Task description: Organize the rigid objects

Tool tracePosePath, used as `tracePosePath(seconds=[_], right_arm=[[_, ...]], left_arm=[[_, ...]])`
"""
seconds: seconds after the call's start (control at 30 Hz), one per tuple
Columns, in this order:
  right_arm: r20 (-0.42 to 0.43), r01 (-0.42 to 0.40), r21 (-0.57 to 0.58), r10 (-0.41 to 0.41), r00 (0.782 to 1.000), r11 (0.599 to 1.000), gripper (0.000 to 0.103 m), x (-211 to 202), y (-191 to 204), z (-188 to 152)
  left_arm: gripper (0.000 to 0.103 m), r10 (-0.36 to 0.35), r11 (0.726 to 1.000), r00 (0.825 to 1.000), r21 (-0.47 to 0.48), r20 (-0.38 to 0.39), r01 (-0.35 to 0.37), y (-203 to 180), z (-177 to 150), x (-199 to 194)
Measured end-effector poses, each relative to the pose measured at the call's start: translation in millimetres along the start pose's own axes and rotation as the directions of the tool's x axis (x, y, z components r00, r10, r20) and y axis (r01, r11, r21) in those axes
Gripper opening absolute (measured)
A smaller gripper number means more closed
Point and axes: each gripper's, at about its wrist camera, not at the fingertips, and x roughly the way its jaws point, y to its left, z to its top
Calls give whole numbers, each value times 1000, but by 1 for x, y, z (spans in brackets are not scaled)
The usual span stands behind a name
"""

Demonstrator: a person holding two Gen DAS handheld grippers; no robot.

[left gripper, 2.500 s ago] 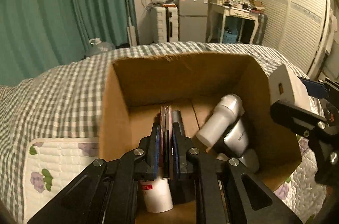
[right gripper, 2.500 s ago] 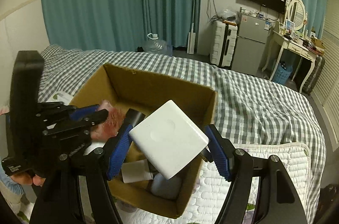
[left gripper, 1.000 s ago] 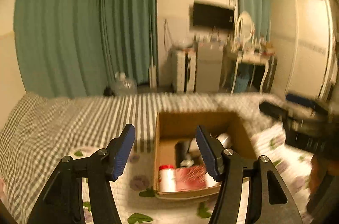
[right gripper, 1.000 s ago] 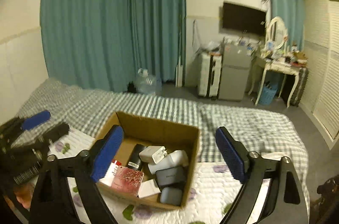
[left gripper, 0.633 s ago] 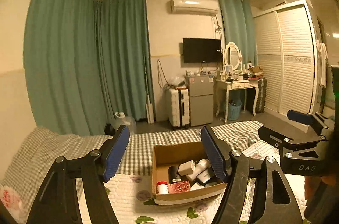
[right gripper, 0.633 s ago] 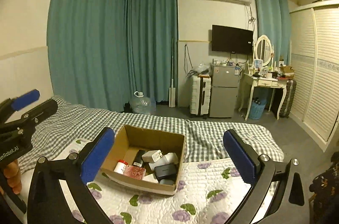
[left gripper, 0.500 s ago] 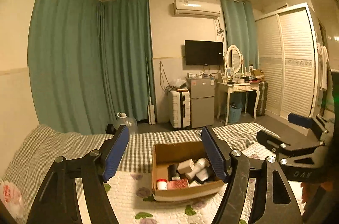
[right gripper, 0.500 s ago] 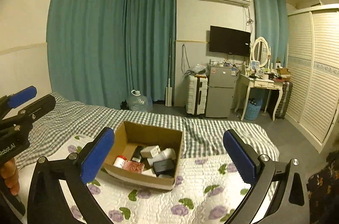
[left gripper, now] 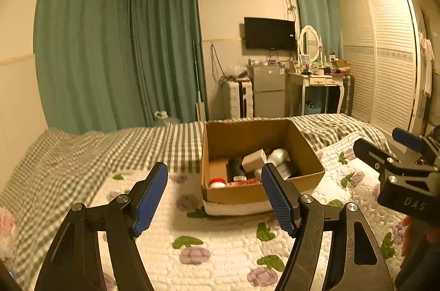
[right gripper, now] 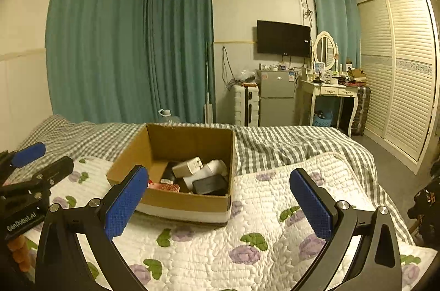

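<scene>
An open cardboard box sits on the quilted bed. It holds a white charger block, a white bottle, a red-capped jar, a pink sparkly item and dark cases. My left gripper is open and empty, held back from the box's near side. My right gripper is open and empty, also back from the box. Each gripper shows at the edge of the other's view.
A white quilt with purple flowers covers the near bed, with a grey checked blanket behind. Teal curtains, a small fridge, a dressing table and a slatted wardrobe stand beyond the bed.
Both grippers let go of their items inside the box, opened and pulled well back from it. In the last half second they moved slightly closer and lower again.
</scene>
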Motion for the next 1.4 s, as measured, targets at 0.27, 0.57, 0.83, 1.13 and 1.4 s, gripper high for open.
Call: tracePosePath(seconds=[0.27,0.57,0.83,1.13,1.4], right_arm=[[-9,-1,-4,1,1000,1000,103,4,-2,-3],[-10,0,-7,0,1000,1000,103,3,0,-6],[-14,2,-13,-2,1000,1000,103,4,-1,-8],[-24,1,-16,-2,1000,1000,103,6,0,-10],[-27,5,-20,-6,1000,1000,103,6,0,-11]], left_arm=[[74,13,1000,1000,-20,-19,-13,3,-4,0],[74,13,1000,1000,-27,-23,-14,5,-5,3],[74,7,999,999,-38,-33,-9,8,-6,5],[74,2,999,999,-41,-39,-3,7,-7,6],[74,-3,999,999,-41,-43,1,7,-7,7]])
